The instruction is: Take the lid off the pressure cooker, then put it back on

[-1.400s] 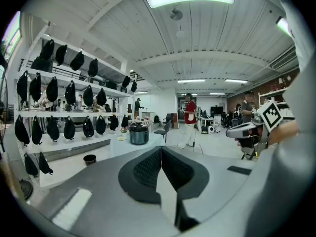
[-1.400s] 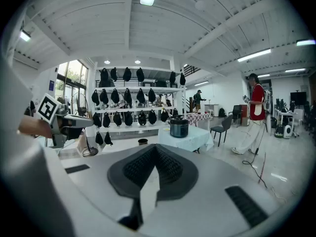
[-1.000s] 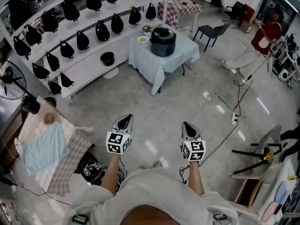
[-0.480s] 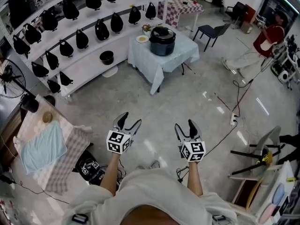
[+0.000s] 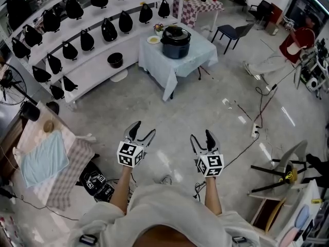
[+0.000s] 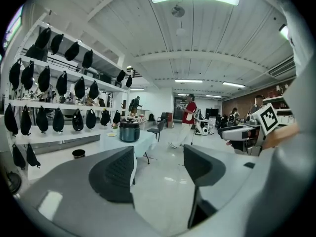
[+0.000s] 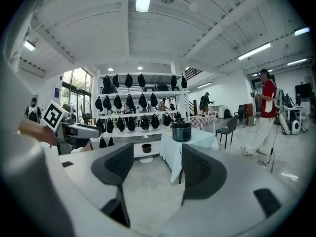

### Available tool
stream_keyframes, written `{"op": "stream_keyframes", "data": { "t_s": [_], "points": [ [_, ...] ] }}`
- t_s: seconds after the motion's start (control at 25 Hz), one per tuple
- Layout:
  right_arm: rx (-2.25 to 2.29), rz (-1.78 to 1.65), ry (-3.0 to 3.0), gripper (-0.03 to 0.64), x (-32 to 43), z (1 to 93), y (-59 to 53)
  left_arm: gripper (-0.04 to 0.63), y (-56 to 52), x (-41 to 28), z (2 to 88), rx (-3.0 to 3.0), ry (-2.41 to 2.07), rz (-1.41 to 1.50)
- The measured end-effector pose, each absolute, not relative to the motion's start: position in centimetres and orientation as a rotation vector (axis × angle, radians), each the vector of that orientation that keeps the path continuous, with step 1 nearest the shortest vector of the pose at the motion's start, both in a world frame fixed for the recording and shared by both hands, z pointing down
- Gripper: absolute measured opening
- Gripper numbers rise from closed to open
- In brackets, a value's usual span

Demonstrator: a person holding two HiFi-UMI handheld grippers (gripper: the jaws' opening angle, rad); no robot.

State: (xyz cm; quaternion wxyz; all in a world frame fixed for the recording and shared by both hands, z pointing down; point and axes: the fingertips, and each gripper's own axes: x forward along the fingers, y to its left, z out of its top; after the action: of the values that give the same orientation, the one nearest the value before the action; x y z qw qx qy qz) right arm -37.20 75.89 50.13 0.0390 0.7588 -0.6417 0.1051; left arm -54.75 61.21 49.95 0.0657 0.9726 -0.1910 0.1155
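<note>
The dark pressure cooker (image 5: 176,42) stands with its lid (image 5: 175,33) on, upon a table with a pale blue cloth (image 5: 180,63) far ahead across the floor. It is small in the left gripper view (image 6: 129,131) and in the right gripper view (image 7: 181,131). My left gripper (image 5: 142,130) is held over the bare floor, its jaws still opening, with nothing between them. My right gripper (image 5: 201,136) stands open beside it, also with nothing in it. Both point toward the cooker and are far from it.
Curved white shelves (image 5: 87,60) with several black bags line the left. A plate (image 5: 153,39) sits by the cooker, and a dark chair (image 5: 231,33) stands behind the table. A person in red (image 5: 295,40) is at the far right. A cable (image 5: 257,133) lies on the floor, and a cloth-covered table (image 5: 46,158) is at the near left.
Both grippers were shut a second ago and their jaws have spread apart. The hands have stayed low in the head view.
</note>
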Motion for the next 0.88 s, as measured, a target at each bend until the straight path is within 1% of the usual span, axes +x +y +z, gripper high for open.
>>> {"op": "stream_keyframes", "data": {
  "t_s": [0.52, 0.88],
  "points": [
    [2.302, 0.347, -1.964, 0.281, -32.2, 51.5, 71.5, 0.298, 56.8, -49.3, 50.7, 2.937, -0.587, 0.349],
    [2.324, 0.359, -1.908, 0.279, -25.8, 52.7, 64.5, 0.298, 49.2, -42.1, 52.2, 2.940, -0.526, 0.338]
  ]
}}
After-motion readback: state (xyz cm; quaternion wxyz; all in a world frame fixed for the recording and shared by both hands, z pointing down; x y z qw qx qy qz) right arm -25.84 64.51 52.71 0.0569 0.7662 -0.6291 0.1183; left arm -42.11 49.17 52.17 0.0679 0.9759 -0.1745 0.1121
